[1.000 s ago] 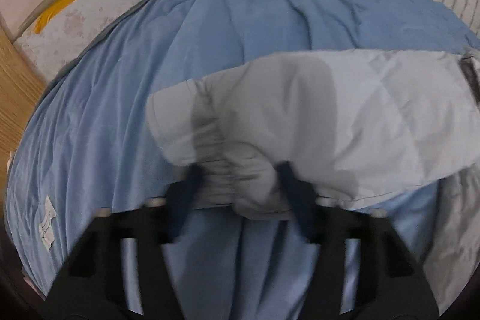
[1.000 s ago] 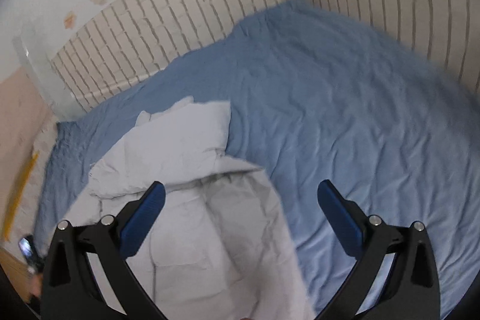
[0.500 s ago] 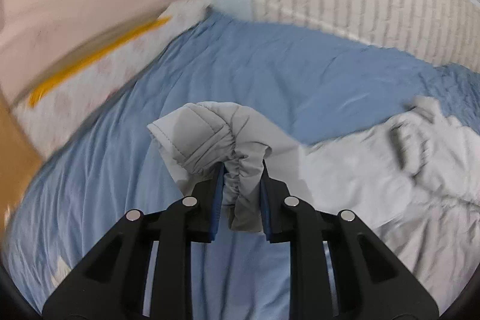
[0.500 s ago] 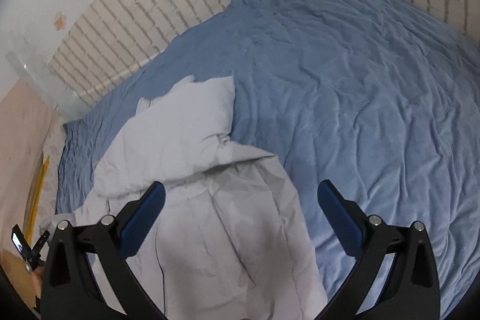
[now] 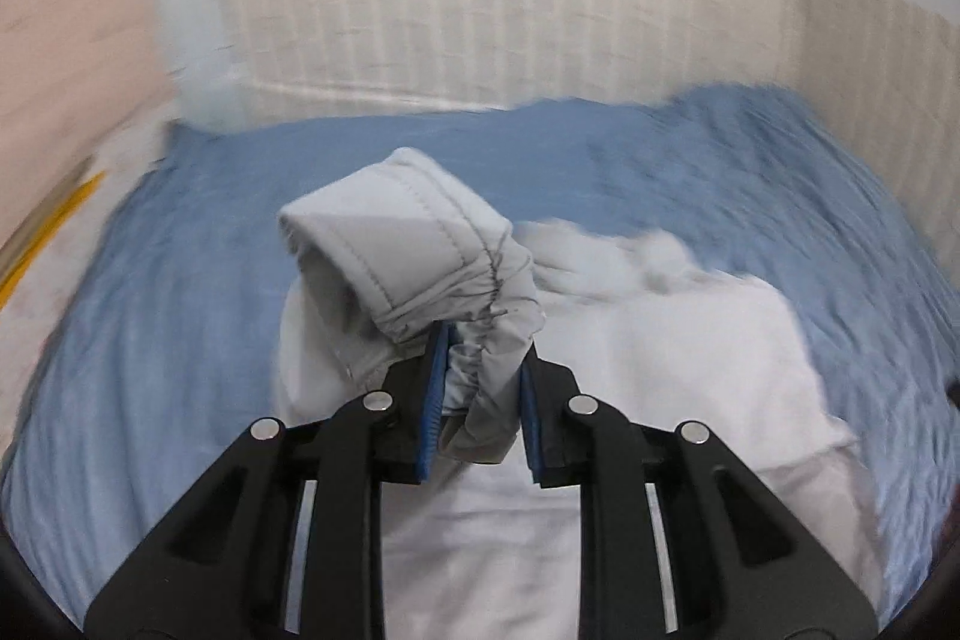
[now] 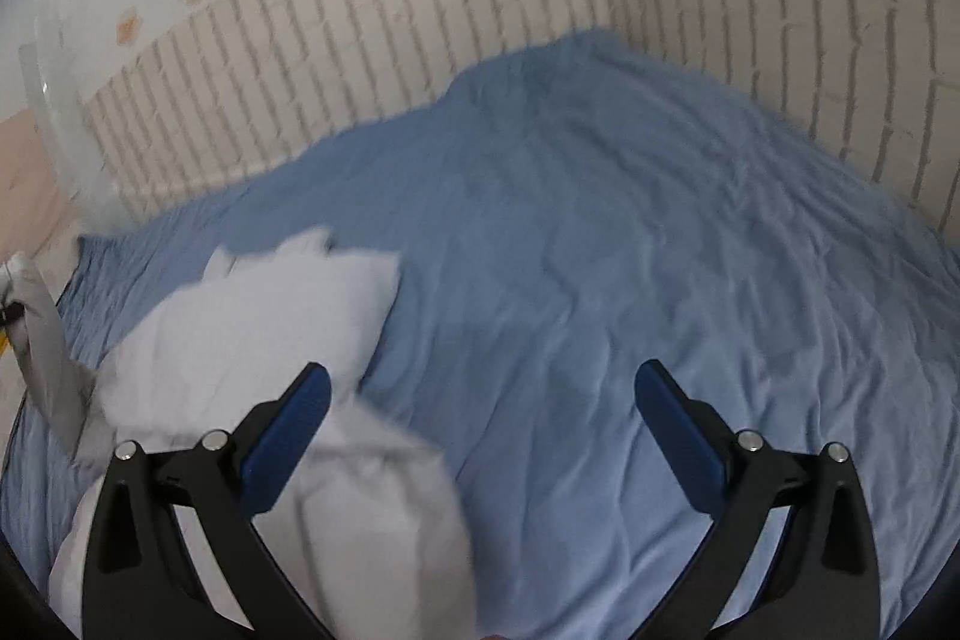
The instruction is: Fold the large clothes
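Observation:
A light grey padded jacket (image 5: 660,340) lies on the blue bedsheet (image 5: 180,340). My left gripper (image 5: 480,376) is shut on the jacket's gathered sleeve cuff (image 5: 414,244) and holds it lifted above the jacket body. In the right wrist view the jacket (image 6: 258,328) lies at the lower left, partly under the left finger. My right gripper (image 6: 480,430) is open and empty above the bedsheet (image 6: 600,280), beside the jacket's right edge. The lifted sleeve (image 6: 42,340) shows at the far left edge.
A white brick-pattern wall (image 6: 480,10) borders the bed at the back and right. A floral mattress edge with a yellow stripe (image 5: 48,226) shows at the left of the bed.
My left gripper closed on the sleeve cuff and lifted it up and over toward the jacket body. My right gripper stayed open and tilted up slightly.

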The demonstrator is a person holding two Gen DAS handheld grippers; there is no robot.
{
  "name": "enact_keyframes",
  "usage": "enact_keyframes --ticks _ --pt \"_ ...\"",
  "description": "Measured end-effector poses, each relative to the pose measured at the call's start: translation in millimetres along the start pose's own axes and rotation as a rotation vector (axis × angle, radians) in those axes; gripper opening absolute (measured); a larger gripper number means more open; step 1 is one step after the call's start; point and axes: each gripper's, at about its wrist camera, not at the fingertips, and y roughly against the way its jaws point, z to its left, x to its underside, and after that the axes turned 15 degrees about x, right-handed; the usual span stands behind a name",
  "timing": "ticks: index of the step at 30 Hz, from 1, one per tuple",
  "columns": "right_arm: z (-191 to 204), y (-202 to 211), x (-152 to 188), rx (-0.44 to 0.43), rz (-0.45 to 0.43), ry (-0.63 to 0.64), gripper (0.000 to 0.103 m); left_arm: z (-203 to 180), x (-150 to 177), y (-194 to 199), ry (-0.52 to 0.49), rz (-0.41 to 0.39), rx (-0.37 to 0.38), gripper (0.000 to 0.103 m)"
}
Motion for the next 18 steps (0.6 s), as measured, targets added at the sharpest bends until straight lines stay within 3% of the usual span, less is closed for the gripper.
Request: enact_keyframes --ticks 2,5,8,9,10,12,14,18 --pt "4.4 1.3 -1.0 0.013 -0.097 0.063 0.101 -37.6 7.6 -18.4 -0.051 0.033 0.034 0.021" --pt "11.2 5.8 2.9 0.061 -0.211 0.162 0.101 -74.9 22.3 -43.1 -0.108 0.091 0.025 0.023" --pt "9.7 3.8 -1.9 0.059 -0.197 0.145 0.101 -94.8 24.6 -70.0 -0.084 0.132 0.034 0.029" --pt "7.8 4.5 -4.1 0.053 -0.193 0.131 0.101 -102.5 21.1 -84.8 -0.078 0.136 0.03 0.058" --pt "6.7 6.4 -6.3 0.051 -0.196 0.125 0.101 -110.6 22.6 -85.4 -0.055 0.124 0.084 0.095" --pt "5.6 13.7 -12.4 0.071 -0.218 0.129 0.101 -119.2 35.8 -62.7 -0.056 0.061 0.095 0.1" --pt "4.5 18.9 -13.8 0.119 -0.23 0.138 0.101 -133.5 43.0 -49.2 -0.133 0.047 0.066 0.1" --pt "4.0 19.4 -26.6 0.318 -0.148 0.11 0.101 -141.3 50.5 -19.1 -0.227 0.001 0.032 0.1"
